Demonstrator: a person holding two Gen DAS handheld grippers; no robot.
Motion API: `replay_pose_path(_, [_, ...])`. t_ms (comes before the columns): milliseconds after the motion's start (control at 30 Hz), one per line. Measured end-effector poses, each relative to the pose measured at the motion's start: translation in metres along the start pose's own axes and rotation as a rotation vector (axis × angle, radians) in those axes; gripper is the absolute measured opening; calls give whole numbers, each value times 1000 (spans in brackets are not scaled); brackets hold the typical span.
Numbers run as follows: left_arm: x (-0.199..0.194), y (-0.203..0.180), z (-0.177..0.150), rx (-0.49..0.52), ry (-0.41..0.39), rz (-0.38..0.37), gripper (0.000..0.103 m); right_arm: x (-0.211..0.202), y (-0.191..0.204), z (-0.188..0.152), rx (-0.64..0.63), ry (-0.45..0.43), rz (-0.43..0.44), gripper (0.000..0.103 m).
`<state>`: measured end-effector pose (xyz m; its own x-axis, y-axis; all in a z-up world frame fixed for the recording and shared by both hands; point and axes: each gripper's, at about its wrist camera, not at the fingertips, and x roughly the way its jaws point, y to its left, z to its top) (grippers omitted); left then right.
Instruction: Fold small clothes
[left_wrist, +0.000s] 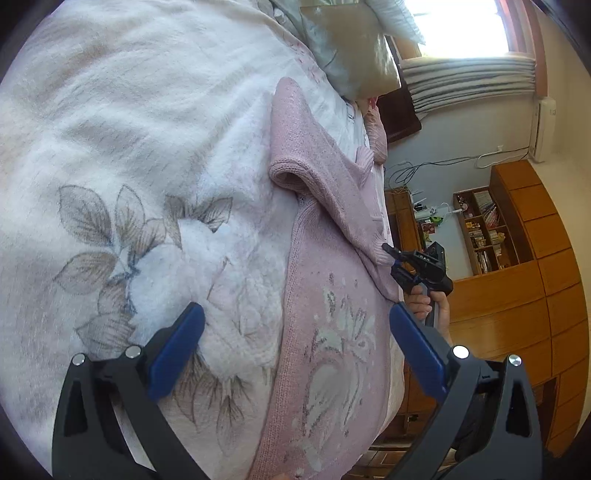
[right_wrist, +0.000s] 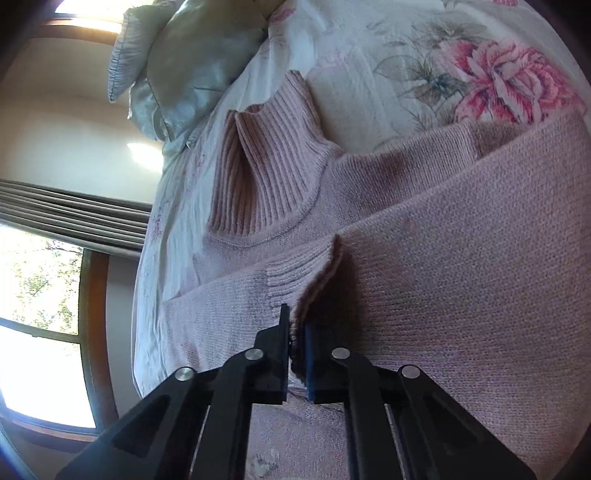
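Observation:
A pink knit sweater with a pale flower motif lies spread on the bed. My left gripper hovers open above its body, blue pads wide apart and holding nothing. One sleeve is folded across the chest. In the left wrist view my right gripper pinches that sleeve's cuff at the sweater's far edge, with a hand on its handle. Seen from the right wrist, my right gripper is shut on the ribbed sleeve cuff, and the ribbed turtleneck collar lies just beyond.
A white fleece blanket with flower prints covers the bed. Pillows lie at the head of the bed. Past the bed edge are a wooden cabinet, a bookshelf and a window with curtains.

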<state>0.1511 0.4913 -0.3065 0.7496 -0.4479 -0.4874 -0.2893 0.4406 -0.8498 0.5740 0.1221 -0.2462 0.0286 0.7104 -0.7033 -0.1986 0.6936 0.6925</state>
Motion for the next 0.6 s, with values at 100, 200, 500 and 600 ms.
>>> replay_pose_path(100, [0,2,-3,4,9,13,100,-24,26,6,-46,-38,24,6])
replay_pose_path(200, [1,3,-6,4,9,29,100,-51,54,14,-91,-77,37,6])
replay_pose_path(500, [2,-1,-7,-7,11,51,100,-128,60,27,-96,-193,15,6])
replay_pose_path(600, [2,-1,-9,-8,10,55,100,-134,33,25,-59,-201,-11,6])
